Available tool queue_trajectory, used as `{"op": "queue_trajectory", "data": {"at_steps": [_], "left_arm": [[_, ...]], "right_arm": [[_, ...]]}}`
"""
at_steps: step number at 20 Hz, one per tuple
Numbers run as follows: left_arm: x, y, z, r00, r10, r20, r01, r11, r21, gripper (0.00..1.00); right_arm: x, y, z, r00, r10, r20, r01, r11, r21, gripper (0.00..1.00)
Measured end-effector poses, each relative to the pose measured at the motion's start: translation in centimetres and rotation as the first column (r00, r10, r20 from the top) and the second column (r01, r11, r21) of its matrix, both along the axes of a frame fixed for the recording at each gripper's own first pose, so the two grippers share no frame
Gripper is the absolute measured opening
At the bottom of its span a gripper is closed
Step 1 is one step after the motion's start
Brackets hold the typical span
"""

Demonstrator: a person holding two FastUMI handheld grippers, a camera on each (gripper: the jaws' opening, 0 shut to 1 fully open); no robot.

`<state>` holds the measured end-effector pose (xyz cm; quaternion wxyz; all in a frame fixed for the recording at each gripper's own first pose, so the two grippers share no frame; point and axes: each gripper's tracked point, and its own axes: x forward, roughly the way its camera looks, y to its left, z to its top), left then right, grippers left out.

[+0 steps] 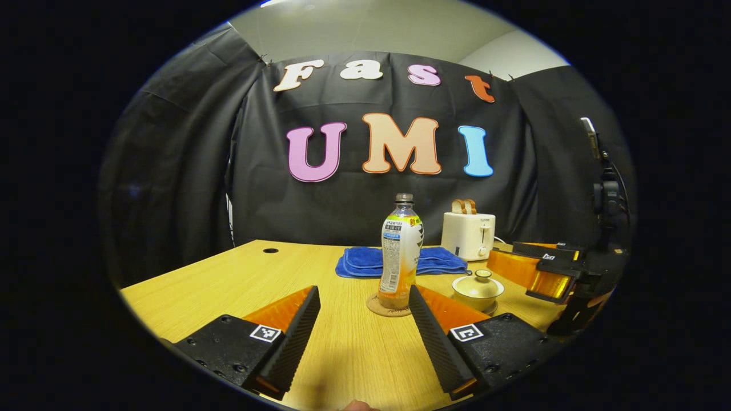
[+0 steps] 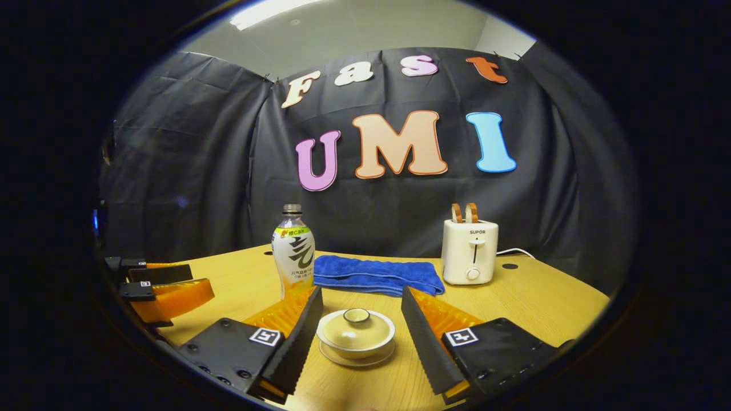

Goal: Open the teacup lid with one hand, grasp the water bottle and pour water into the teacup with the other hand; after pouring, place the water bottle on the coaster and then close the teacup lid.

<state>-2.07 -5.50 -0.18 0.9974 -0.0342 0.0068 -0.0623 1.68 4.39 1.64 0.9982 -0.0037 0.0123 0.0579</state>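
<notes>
Left gripper (image 1: 364,297) fingers spread toward bottle (image 1: 401,251) upright on coaster (image 1: 381,309) at 12 o'clock, right gripper (image 2: 361,297) fingers spread around lidded teacup (image 2: 356,333) on tabletop (image 2: 537,297), saucer (image 2: 357,358) visible beneath, towel (image 2: 377,275) and toaster (image 2: 470,251) behind.

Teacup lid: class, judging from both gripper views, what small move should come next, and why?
Probably ease the right gripper forward and down until its open fingers flank the lid's knob. The lid still sits on the teacup, the water bottle stands untouched on the coaster, and nothing is gripped yet.
</notes>
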Motion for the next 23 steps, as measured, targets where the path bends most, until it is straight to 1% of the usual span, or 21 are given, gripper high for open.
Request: {"op": "queue_trajectory", "data": {"at_steps": [2,5,6,8,9,11,12,15,16,18,20,23], "left_arm": [[-0.5,0.3,0.0,1.000,0.005,0.011,-0.004,1.000,-0.012,0.91],[-0.9,0.6,-0.6,1.000,0.014,0.007,-0.014,1.000,-0.026,0.91],[-1.1,0.7,-0.7,1.000,0.016,0.000,-0.016,1.000,-0.026,0.91],[-1.3,1.1,-0.5,0.999,0.025,0.020,-0.025,0.999,-0.021,0.91],[-1.2,1.1,-0.6,0.999,0.031,0.013,-0.030,0.999,-0.021,0.91],[-1.2,1.1,-0.5,0.999,0.034,0.018,-0.034,0.999,-0.011,0.91],[-1.3,1.0,-0.5,0.999,0.036,0.020,-0.036,0.999,0.003,0.91],[-1.2,0.5,-0.6,0.999,0.036,0.027,-0.037,0.997,0.069,0.91],[-1.3,0.5,-0.4,0.999,0.036,0.030,-0.038,0.997,0.064,0.91],[-1.1,0.9,-0.6,0.998,0.056,0.026,-0.057,0.997,0.059,0.92],[-1.3,1.1,-0.6,0.997,0.068,0.027,-0.069,0.996,0.057,0.92],[-1.2,0.8,-0.6,0.998,0.060,0.027,-0.062,0.996,0.057,0.92]], "right_arm": [[-1.5,-0.9,0.1,0.999,-0.039,0.007,0.039,0.999,-0.014,0.88],[-3.3,-1.4,-0.5,0.998,-0.068,-0.004,0.068,0.998,-0.014,0.89],[-3.8,-1.7,-0.7,0.997,-0.077,-0.007,0.076,0.997,-0.009,0.86],[-4.4,-2.3,-1.3,0.995,-0.102,-0.010,0.102,0.995,-0.012,0.86],[-4.6,-2.4,-1.5,0.994,-0.108,-0.012,0.108,0.994,-0.010,0.91],[-5.1,-2.5,-2.3,0.992,-0.121,-0.030,0.121,0.993,0.012,0.87],[-5.2,-2.7,-2.7,0.992,-0.121,-0.044,0.122,0.992,0.025,0.88],[-5.8,-3.1,-2.0,0.988,-0.151,-0.013,0.151,0.988,0.037,0.87],[-5.9,-3.2,-2.0,0.987,-0.159,-0.006,0.159,0.987,0.030,0.89],[-6.4,-3.3,-1.4,0.984,-0.174,0.029,0.174,0.985,0.009,0.88],[-6.4,-3.2,-1.6,0.983,-0.182,0.027,0.182,0.983,0.007,0.87],[-6.4,-3.5,-1.5,0.980,-0.197,0.030,0.197,0.980,0.009,0.88]]}}
